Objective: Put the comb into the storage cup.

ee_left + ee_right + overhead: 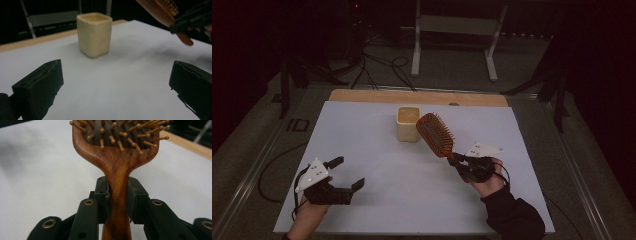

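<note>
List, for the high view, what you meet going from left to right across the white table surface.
Left tool → cream square cup → wooden hairbrush → right tool

No text, label, brand, number or sign can be read in these pictures. The wooden hairbrush (117, 167) carries no print on its handle or head. The cream-coloured cup (94, 33) has plain walls. The white table sheet (377, 165) is blank. The grey plates on top of the two grippers show only small dark dots, too small to read as letters.
</note>
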The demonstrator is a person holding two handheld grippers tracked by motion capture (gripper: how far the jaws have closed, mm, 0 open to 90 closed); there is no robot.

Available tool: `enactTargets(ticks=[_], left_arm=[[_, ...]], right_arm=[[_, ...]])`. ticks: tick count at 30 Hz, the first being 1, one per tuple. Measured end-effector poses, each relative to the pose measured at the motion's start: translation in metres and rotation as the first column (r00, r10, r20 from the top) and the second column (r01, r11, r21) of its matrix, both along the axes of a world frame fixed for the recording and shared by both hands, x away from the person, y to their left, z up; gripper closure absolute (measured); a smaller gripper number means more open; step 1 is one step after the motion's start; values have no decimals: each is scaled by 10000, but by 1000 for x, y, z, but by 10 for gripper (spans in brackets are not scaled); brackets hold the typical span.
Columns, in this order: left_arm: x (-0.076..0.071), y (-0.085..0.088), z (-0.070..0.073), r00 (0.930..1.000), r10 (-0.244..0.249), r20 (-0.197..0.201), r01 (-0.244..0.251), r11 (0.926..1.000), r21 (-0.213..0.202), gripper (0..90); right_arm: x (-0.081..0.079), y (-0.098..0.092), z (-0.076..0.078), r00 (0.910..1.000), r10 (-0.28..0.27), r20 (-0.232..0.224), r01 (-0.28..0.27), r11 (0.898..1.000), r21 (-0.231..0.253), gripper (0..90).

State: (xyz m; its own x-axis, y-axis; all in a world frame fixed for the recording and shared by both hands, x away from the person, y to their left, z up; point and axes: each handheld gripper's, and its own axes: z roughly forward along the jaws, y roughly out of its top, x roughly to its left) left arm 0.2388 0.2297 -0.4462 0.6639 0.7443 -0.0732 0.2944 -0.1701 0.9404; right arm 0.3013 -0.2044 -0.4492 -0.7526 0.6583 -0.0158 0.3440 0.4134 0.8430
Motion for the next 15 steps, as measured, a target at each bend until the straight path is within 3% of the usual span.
enactTargets(ticks=[6, 15], left_arm=[[14, -13, 27, 9993, 74, -360, -89, 9991, -424, 0], [32, -48, 63, 9967, -581, -568, 516, 9924, -1114, 0]], right_arm=[[-5, 1, 6, 9988, 308, 374, -312, 9995, 103, 732], [-6, 5, 4, 9986, 354, 393, -356, 9994, 26, 732]])
